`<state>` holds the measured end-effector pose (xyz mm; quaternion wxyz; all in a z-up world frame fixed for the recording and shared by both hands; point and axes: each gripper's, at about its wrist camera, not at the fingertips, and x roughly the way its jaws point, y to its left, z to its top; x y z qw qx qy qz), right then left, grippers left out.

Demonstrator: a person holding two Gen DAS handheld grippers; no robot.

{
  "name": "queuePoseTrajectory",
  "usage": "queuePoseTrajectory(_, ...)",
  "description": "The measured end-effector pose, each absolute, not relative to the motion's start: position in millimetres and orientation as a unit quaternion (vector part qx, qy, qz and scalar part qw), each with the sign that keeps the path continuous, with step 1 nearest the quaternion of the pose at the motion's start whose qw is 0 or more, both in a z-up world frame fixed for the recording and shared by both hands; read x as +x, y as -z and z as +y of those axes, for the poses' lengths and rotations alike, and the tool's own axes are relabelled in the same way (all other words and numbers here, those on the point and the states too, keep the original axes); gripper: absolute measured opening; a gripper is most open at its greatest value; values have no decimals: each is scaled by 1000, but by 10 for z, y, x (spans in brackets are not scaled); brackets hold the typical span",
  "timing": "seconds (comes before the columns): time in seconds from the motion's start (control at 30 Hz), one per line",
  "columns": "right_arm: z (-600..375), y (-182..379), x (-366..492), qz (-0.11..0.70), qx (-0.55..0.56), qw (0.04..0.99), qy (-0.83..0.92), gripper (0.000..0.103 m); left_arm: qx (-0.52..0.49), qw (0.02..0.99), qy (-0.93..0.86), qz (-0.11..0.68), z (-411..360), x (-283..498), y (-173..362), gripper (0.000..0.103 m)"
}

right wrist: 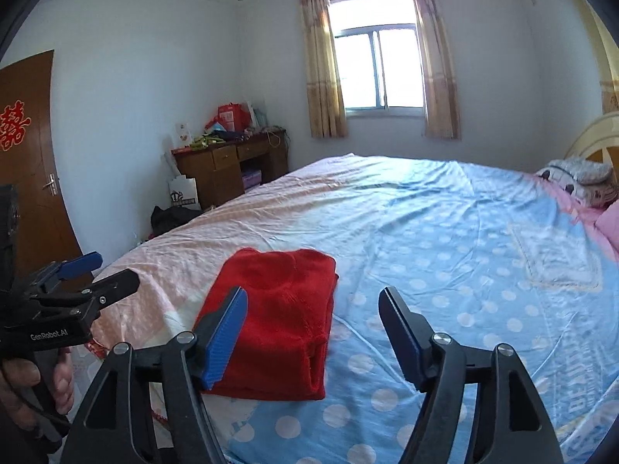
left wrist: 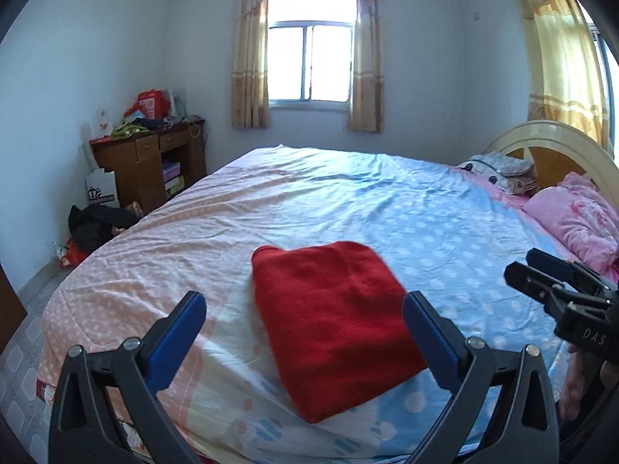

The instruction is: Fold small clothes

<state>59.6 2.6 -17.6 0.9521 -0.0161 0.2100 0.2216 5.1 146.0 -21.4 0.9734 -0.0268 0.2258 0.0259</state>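
Observation:
A red garment (left wrist: 332,324) lies folded into a compact rectangle on the bed near its front edge; it also shows in the right wrist view (right wrist: 282,321). My left gripper (left wrist: 305,299) is open and empty, held just above and in front of the garment. It also shows at the left of the right wrist view (right wrist: 102,268). My right gripper (right wrist: 313,294) is open and empty, above the garment's right side. It also shows at the right of the left wrist view (left wrist: 520,263).
The bed (left wrist: 387,201) has a pink and blue polka-dot sheet. A pink quilt (left wrist: 576,220) and pillows (left wrist: 499,170) lie by the headboard (left wrist: 557,143) at right. A wooden desk (left wrist: 154,158) with clutter stands at the far left wall. A door (right wrist: 31,162) is at left.

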Motion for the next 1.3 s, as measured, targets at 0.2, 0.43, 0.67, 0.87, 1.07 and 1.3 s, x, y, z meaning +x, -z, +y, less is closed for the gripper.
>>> queuePoseTrajectory(0.2,68,159,513,204,-22,953,-224,71,-20,974,-23,224,1410,39,212,103)
queuePoseTrajectory(0.43,89,191,510,208,-23,951,-227,72,-24,973,-24,228,1418,53,234,103)
queuePoseTrajectory(0.67,101,205,490,207,-25,951,-228,72,-22,973,-23,231,1409,51,239,103)
queuePoseTrajectory(0.87,94,213,491,208,-23,951,-228,72,-22,972,-23,231,1403,53,243,103)
queuePoseTrajectory(1.07,100,214,487,209,-23,951,-229,72,-21,972,-24,233,1406,58,253,103)
queuePoseTrajectory(1.3,81,202,475,201,-19,952,-229,72,-21,972,-23,235,1407,60,257,103)
